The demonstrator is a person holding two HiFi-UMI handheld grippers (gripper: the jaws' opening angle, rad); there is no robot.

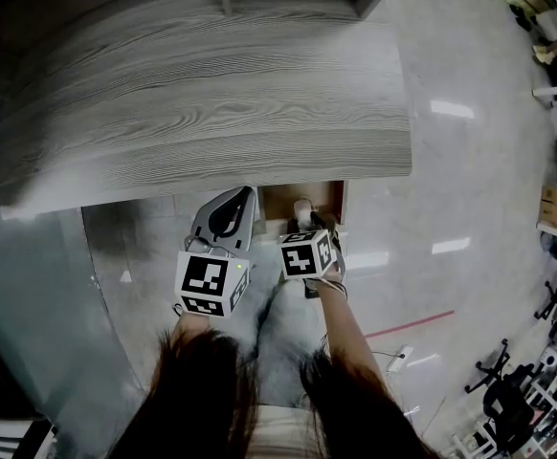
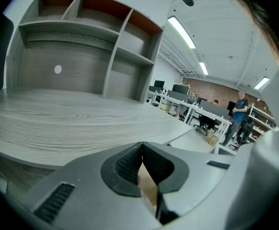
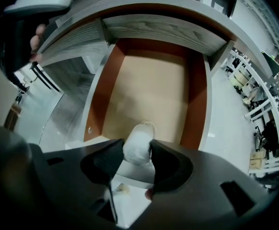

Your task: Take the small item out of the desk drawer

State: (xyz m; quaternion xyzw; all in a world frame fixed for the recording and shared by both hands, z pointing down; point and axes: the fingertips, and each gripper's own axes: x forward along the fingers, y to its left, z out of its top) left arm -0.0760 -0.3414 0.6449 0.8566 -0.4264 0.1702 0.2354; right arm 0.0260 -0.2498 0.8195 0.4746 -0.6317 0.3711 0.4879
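right gripper, jaws spread, straddles small white rounded item, seemingly front-to-back, at front edge of brown wooden drawer; left gripper closed, farther.

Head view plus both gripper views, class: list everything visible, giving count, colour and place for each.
Desk: one, grey woodgrain, across the upper head view.
Shelves: one unit, grey with brown backs, at the desk's rear.
Drawer: one, brown sides, tan floor, open below the desk edge.
Item: one, white, in the drawer, between the right jaws.
Floor: one, pale, glossy, around the desk.
Bystander: one, dark top, far office.
Left hand-held gripper: one, grey, shut, left of the drawer.
Right hand-held gripper: one, dark grey, open over the item.
Marker cubes: two, black-white, one per gripper.
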